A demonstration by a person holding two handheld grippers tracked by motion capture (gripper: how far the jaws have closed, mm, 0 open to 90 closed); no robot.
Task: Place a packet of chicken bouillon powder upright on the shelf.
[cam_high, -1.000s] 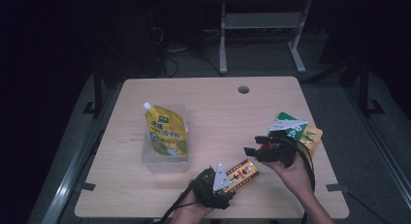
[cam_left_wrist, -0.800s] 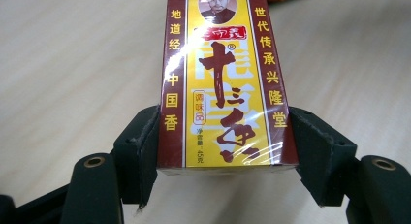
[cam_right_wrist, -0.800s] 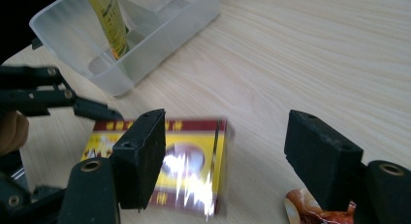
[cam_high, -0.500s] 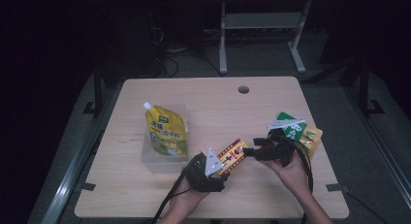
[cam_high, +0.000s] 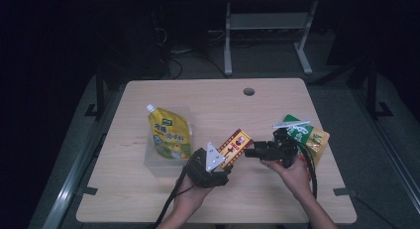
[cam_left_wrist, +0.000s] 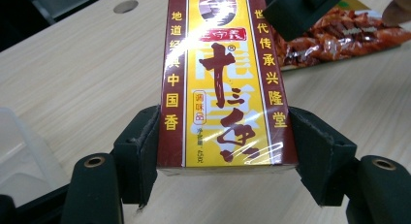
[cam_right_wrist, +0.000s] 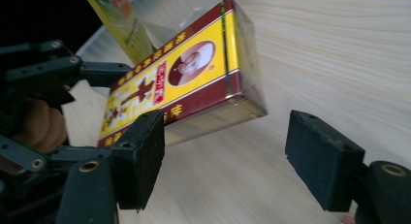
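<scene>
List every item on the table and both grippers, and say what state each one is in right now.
Left gripper: shut on the spice box.
Spice box: sealed in film, held off the table, tilted.
Right gripper: open, jaws apart beside the box's free end.
Yellow spout pouch: capped, lying in the clear tray.
Clear tray: upright on the table.
Snack packets: lying flat, sealed as far as visible.

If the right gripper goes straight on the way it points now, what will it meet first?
Most likely the red and yellow box that the left gripper holds. The right gripper is open and points at the box's free end; depth is hard to judge.
</scene>
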